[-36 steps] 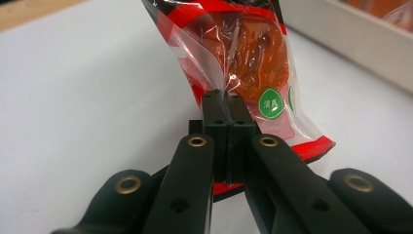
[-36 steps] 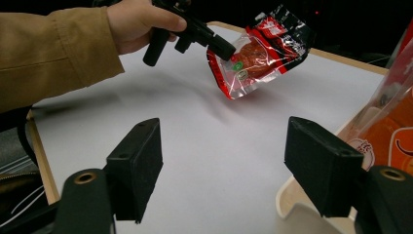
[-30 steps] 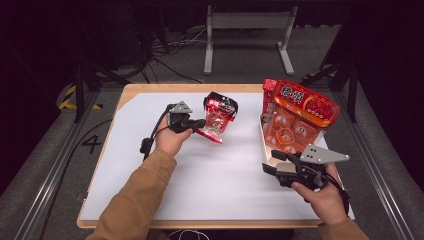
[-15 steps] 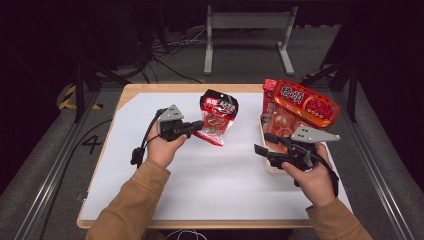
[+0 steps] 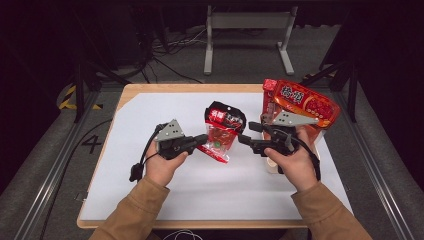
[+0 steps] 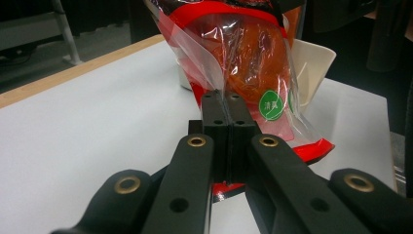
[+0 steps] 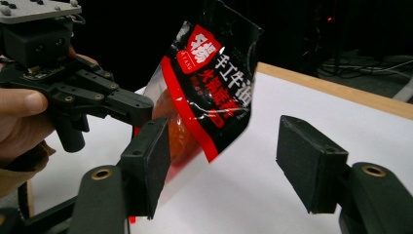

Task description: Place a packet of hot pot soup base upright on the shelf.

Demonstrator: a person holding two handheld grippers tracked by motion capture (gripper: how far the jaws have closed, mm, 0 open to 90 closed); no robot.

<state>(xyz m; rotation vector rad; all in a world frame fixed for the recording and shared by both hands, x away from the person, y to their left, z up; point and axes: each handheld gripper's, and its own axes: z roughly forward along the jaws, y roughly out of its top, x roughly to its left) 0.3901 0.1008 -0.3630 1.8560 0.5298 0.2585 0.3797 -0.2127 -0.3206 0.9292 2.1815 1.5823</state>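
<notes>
A wooden table (image 5: 129,95) is carrying a white sheet (image 5: 150,120) covering nearly all of its top. A white container (image 6: 311,63) is sitting on the sheet at the right side, holding a large red snack bag (image 5: 305,102).

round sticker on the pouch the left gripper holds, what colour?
Green with white characters, on the clear lower part of the pouch. The sticker shows best in the left gripper view.

Bright lit table, dark surroundings, slightly soft focus.
</notes>
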